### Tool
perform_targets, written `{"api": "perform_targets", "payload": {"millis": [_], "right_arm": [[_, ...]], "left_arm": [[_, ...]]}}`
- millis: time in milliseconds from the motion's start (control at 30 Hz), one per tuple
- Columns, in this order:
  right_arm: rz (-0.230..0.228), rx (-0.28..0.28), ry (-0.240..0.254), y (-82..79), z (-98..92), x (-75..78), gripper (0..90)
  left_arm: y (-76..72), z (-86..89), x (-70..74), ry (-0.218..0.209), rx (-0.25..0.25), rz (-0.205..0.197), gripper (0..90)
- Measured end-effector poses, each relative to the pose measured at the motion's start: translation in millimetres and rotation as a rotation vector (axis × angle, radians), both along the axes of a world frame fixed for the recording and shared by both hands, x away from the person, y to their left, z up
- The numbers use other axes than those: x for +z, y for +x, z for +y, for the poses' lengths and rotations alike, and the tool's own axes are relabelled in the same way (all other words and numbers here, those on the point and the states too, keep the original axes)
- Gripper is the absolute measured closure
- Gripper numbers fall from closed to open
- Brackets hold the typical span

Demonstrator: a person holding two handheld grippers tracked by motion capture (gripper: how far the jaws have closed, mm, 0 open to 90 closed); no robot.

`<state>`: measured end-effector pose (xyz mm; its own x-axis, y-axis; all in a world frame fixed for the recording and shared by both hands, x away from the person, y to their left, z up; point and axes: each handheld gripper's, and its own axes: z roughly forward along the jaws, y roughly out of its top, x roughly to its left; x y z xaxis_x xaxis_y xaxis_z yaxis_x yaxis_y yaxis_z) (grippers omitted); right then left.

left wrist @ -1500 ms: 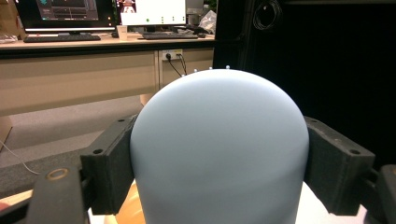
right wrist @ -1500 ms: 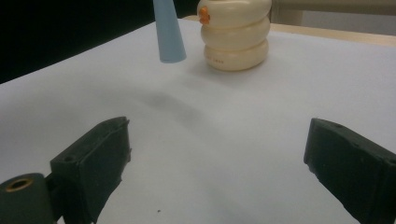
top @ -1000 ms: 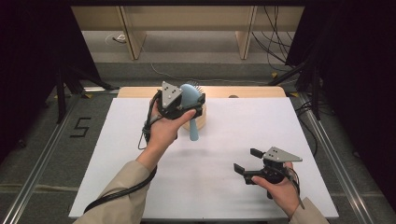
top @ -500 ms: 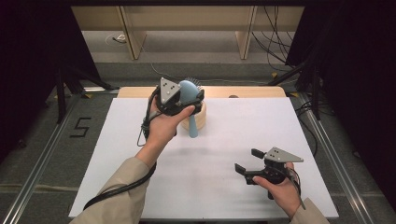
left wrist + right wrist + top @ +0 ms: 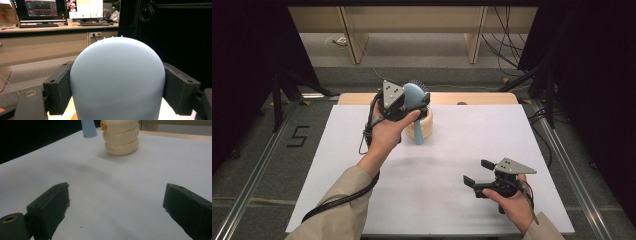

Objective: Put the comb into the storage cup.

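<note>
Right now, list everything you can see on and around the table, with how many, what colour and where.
Brush: one, light blue, held up at the table's far edge.
Ribbed holder: one, cream, on the table below the brush.
Table: one, white top.
Monitors: two, lit, on a desk in the left claw view.
Left claw: one, black, shut on the brush head.
Right claw: one, black, open, near right of the table.
</note>
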<state>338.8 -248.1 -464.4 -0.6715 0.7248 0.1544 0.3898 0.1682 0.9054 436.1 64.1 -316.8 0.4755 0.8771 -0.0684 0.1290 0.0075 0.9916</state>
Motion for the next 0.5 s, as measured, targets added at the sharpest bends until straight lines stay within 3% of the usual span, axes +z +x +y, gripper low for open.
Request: {"api": "perform_targets", "payload": {"millis": [500], "right_arm": [[0.002,0.000,0.000,0.4,-0.1,-0.5,7.8]], "left_arm": [[5.0,3.1,1.9,0.000,0.015,-0.003,19.6]]}}
